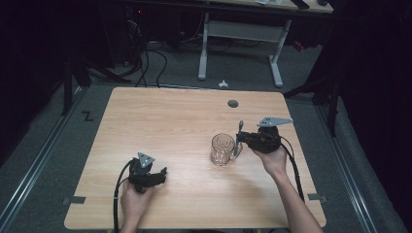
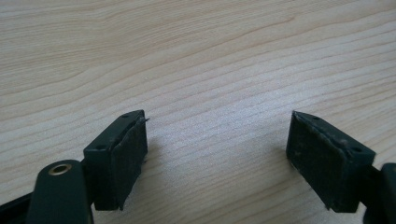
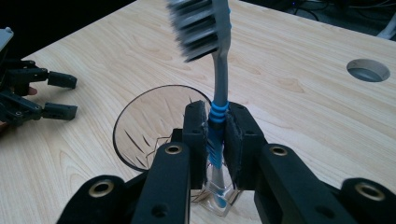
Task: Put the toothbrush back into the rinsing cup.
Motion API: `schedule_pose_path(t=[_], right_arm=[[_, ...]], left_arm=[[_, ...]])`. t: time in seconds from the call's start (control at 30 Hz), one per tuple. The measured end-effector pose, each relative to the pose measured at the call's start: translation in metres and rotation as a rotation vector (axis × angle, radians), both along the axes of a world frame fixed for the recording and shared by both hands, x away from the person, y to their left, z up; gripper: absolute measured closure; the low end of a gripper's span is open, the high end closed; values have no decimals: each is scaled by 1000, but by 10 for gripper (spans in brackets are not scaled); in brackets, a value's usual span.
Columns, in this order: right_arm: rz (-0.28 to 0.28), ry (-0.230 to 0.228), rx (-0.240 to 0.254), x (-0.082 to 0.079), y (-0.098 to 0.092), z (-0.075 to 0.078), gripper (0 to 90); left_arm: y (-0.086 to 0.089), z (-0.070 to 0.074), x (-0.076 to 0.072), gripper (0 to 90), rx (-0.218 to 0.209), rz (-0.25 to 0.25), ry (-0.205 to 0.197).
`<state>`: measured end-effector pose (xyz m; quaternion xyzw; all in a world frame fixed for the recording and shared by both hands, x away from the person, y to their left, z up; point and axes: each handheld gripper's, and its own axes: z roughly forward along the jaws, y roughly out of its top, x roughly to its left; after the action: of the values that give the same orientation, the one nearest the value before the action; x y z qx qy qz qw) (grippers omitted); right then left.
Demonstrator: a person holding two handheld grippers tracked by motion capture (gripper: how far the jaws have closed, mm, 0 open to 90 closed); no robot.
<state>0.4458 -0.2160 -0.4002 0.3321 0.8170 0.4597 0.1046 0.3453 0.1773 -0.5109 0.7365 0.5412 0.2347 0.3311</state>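
Toothbrush, glass mug, two hand-held grippers on a wooden table [image 1: 184, 121].
Right gripper [image 3: 215, 135]: jaws pinched on the toothbrush [image 3: 217, 79] handle, bristles up, glass mug [image 3: 154, 126] just beyond and below. Left gripper [image 2: 217, 154]: jaws spread, nothing between, low over bare tabletop.

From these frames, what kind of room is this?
Probably a lab or recording workspace, not a home: a bare wooden table with a cable grommet hole, loose cables on grey carpet, a second desk frame behind, and dark surroundings.
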Motion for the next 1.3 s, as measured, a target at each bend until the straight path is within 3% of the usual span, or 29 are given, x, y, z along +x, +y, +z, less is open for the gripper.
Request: schedule_pose_path(t=[0.47, 0.9, 1.13, 1.3], right_arm=[[2, 13, -45, 1, 6, -6, 794], [-2, 17, -52, 2, 5, -9, 787], [-5, 18, -48, 2, 5, -9, 738], [-21, 8, -37, 0, 3, -7, 650]], left_arm=[[0, 0, 0, 210, 0, 0, 0], [0, 0, 0, 210, 0, 0, 0], [0, 0, 0, 210, 0, 0, 0], [0, 0, 0, 211, 0, 0, 0]])
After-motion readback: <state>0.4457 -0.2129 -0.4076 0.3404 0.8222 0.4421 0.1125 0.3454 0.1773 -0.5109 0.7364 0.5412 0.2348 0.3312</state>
